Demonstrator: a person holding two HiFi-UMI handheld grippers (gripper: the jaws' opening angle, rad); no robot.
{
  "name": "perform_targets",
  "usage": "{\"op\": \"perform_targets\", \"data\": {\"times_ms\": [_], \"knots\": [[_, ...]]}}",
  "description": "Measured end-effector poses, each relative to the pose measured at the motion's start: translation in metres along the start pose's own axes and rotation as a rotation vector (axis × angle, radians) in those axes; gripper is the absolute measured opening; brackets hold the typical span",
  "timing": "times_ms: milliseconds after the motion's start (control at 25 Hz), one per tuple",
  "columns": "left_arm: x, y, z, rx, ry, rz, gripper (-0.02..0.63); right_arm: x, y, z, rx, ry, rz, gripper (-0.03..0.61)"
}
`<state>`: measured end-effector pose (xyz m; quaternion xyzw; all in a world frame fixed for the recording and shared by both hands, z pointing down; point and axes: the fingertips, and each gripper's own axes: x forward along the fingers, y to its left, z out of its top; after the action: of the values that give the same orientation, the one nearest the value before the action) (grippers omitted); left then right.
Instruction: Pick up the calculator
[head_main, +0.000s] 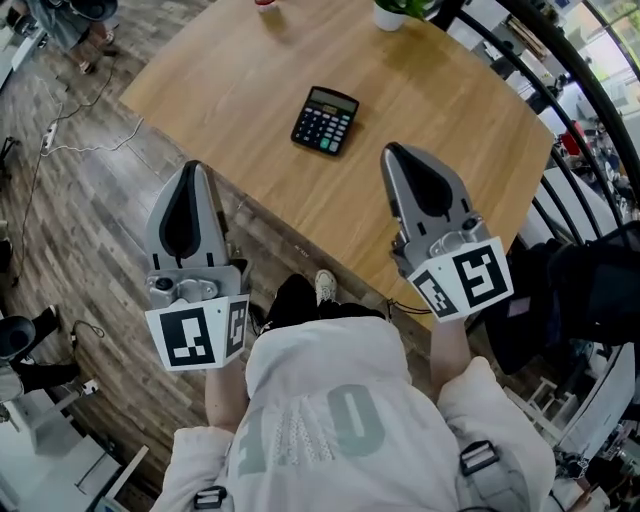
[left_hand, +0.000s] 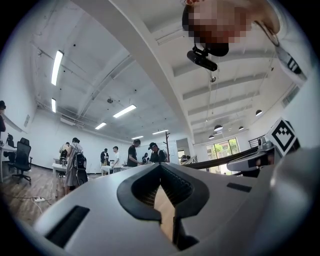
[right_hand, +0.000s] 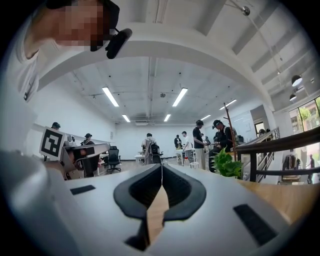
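A black calculator (head_main: 325, 120) lies flat on the wooden table (head_main: 230, 80), a little back from its near edge. My left gripper (head_main: 192, 166) hangs over the floor just off the table's near-left edge, its tip short and left of the calculator; the jaws are shut and hold nothing. Over the table's near edge, my right gripper (head_main: 390, 149) is also shut and empty, its tip close to the calculator's right. In the left gripper view the left gripper (left_hand: 160, 165) has its tips together. The right gripper (right_hand: 161, 166) in the right gripper view does too. Neither gripper view shows the calculator.
A white plant pot (head_main: 392, 14) and a small red-rimmed thing (head_main: 266, 4) stand at the table's far edge. A black railing (head_main: 560, 90) runs along the right. A power strip with cable (head_main: 50, 135) lies on the wood floor at left. Several people (left_hand: 75, 162) stand far off.
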<state>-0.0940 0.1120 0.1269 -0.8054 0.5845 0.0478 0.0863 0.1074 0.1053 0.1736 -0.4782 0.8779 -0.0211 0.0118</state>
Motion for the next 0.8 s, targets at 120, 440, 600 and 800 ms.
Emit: {"op": "perform_targets", "data": {"times_ms": [120, 440, 600, 800], "knots": [[0.007, 0.016, -0.002, -0.002, 0.007, 0.005, 0.009, 0.013, 0.002, -0.001, -0.007, 0.013, 0.006, 0.018], [0.069, 0.031, -0.009, -0.013, -0.028, -0.099, 0.009, 0.048, -0.017, -0.003, -0.053, 0.048, -0.038, 0.018], [0.103, 0.035, -0.004, -0.019, -0.058, -0.135, 0.009, 0.065, -0.037, 0.004, -0.040, 0.051, -0.052, 0.018], [0.133, 0.042, -0.018, -0.052, -0.056, -0.157, 0.009, 0.089, -0.052, 0.018, -0.015, 0.018, -0.025, 0.018]]}}
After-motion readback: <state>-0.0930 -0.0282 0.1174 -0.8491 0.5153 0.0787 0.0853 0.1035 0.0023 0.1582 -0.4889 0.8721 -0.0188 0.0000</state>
